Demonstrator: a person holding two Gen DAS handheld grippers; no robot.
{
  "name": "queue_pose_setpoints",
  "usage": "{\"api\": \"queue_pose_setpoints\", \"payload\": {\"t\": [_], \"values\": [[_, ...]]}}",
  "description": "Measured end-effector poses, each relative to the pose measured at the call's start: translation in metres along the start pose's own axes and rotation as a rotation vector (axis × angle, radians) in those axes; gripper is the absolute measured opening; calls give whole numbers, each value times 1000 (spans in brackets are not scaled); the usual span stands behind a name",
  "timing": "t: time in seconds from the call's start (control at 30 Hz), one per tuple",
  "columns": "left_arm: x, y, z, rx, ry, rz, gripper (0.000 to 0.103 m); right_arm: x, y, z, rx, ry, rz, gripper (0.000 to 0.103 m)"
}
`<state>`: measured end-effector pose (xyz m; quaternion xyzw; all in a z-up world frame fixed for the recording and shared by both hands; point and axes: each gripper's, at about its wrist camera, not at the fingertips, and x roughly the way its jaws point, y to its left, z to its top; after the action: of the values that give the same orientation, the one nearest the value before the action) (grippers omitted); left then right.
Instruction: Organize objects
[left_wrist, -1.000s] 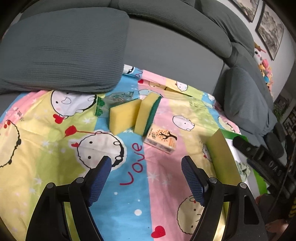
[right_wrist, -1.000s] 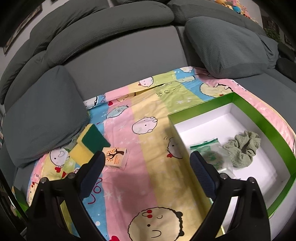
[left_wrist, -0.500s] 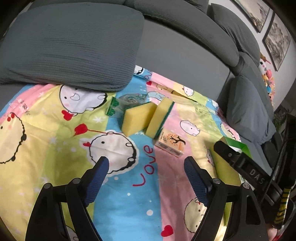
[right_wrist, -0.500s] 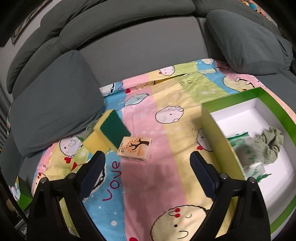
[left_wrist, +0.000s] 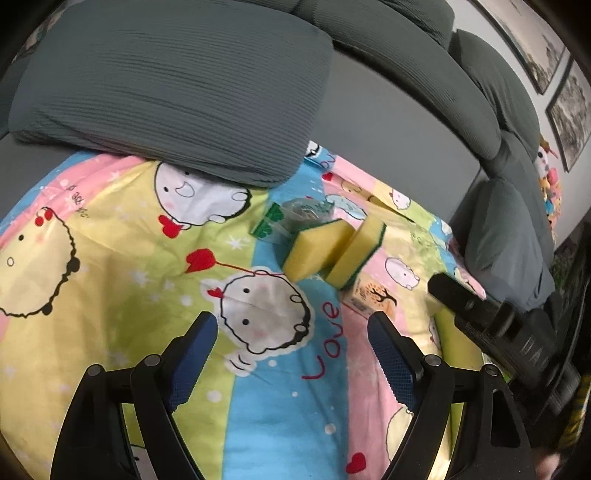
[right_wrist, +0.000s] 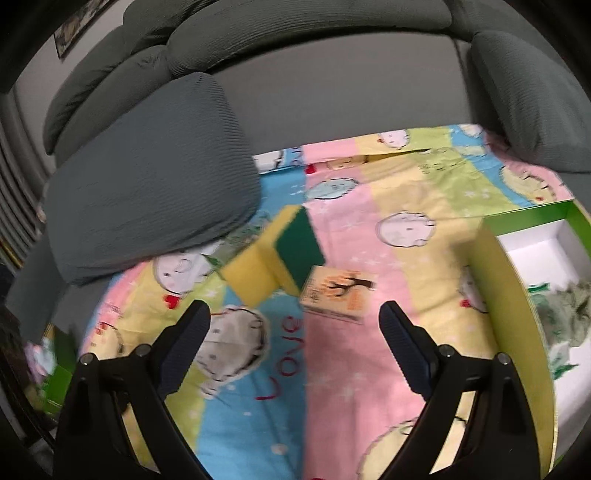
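Grey sofa (right_wrist: 332, 88) under cartoon sheet (left_wrist: 110, 295). Green box (right_wrist: 517, 295) at 3 o'clock of right gripper (right_wrist: 295, 325), jaws spread, empty. Two sponges (right_wrist: 273, 254) at 12, small printed carton (right_wrist: 338, 291) just past the jaws at 1. Left gripper (left_wrist: 291, 339) jaws just widened, nothing between; sponges at 1.

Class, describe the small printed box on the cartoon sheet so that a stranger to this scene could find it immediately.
Start at the colourful cartoon sheet spread over the grey sofa. Near its middle, two yellow-and-green sponges lean together; the small box lies flat beside them. Alone there, it carries an orange label with a black tree.
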<state>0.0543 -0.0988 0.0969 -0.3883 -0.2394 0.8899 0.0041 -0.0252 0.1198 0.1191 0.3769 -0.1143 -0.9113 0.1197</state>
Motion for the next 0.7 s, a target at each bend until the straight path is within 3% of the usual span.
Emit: {"api": "queue_pose_setpoints", "payload": {"t": [0.2,0.37,0.5,0.6,0.7], "values": [[3,5,2,-15,7,15,84,24,8,29,47,84,79,92],[5,7,2,-13,11,35,84,62,-2,34,12,104,-48,93],[5,13,2,-21,21,89,85,102,-25,26,20,184,-170,93],[5,17,4,-27,12,119,85,117,-41,22,43,192,-206,93],[6,21,5,-43,21,109,85,130,-48,21,52,221,-189,93]]}}
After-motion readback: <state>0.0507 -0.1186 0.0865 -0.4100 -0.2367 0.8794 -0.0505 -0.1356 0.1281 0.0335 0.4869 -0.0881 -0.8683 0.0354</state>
